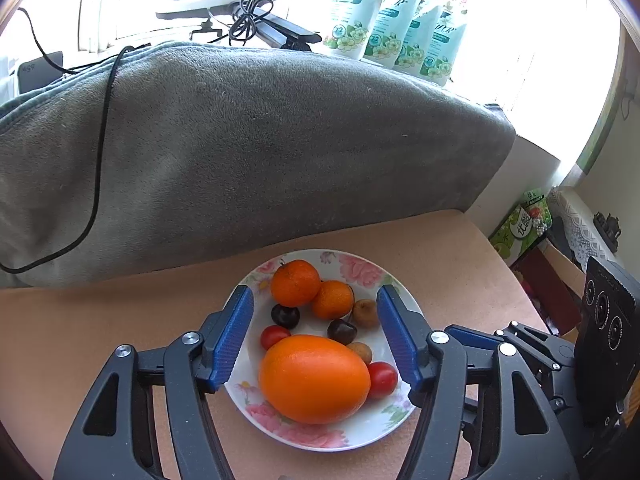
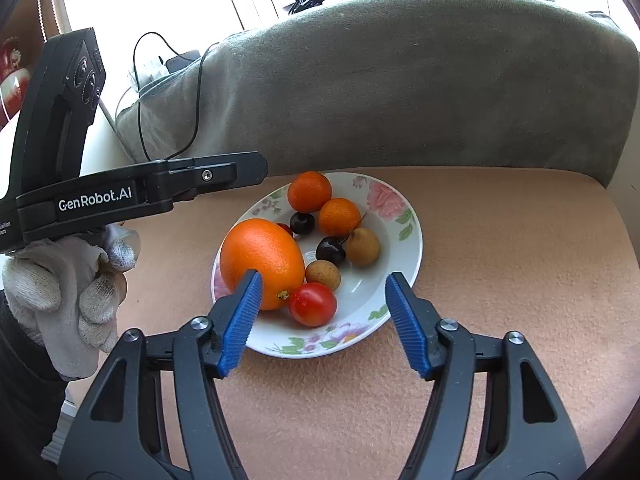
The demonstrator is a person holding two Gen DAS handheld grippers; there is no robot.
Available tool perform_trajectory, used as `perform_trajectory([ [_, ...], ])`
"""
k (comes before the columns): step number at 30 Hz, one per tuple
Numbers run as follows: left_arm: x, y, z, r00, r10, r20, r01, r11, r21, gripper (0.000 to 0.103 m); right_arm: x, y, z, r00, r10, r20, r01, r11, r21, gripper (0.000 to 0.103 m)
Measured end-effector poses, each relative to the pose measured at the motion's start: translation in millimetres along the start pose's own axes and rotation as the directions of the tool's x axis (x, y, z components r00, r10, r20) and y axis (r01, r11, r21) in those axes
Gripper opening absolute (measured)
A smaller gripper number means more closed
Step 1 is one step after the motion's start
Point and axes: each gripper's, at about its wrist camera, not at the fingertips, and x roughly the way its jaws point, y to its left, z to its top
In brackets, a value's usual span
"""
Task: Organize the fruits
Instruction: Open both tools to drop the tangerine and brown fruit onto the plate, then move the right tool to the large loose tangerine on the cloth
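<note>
A floral white plate (image 1: pixel 360 436) (image 2: pixel 404 264) on the tan cloth holds a big orange (image 1: pixel 314 378) (image 2: pixel 260 258), two mandarins (image 1: pixel 295 282) (image 2: pixel 309 191), two dark cherries (image 1: pixel 285 316) (image 2: pixel 330 250), two cherry tomatoes (image 1: pixel 382 378) (image 2: pixel 312 304) and two small brown fruits (image 1: pixel 366 313) (image 2: pixel 362 246). My left gripper (image 1: pixel 316 300) is open above the plate, its fingers either side of the fruit. My right gripper (image 2: pixel 322 284) is open at the plate's near rim, around the tomato. Both are empty.
A grey blanket-covered back (image 1: pixel 248 148) (image 2: pixel 400 88) with a black cable (image 1: pixel 100 152) rises behind the plate. Refill pouches (image 1: pixel 400 28) stand on the sill. Boxes (image 1: pixel 520 228) sit off the right edge. The left gripper's body and gloved hand (image 2: pixel 80 292) are left of the plate.
</note>
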Motion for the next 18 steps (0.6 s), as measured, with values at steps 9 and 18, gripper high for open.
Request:
perform_trajectory([
  [9, -12, -6, 1, 0.998, 0.053, 0.035, -0.054, 0.998, 0.015, 0.072, -10, 3, -1, 1.0, -0.011, 0.021, 0.011, 1.0, -0.011, 0.085],
  [18, -24, -13, -3, 0.995, 0.077, 0.068, -0.079, 0.996, 0.031, 0.072, -22, 5, -1, 0.999, -0.021, 0.037, 0.021, 1.0, -0.008, 0.085],
])
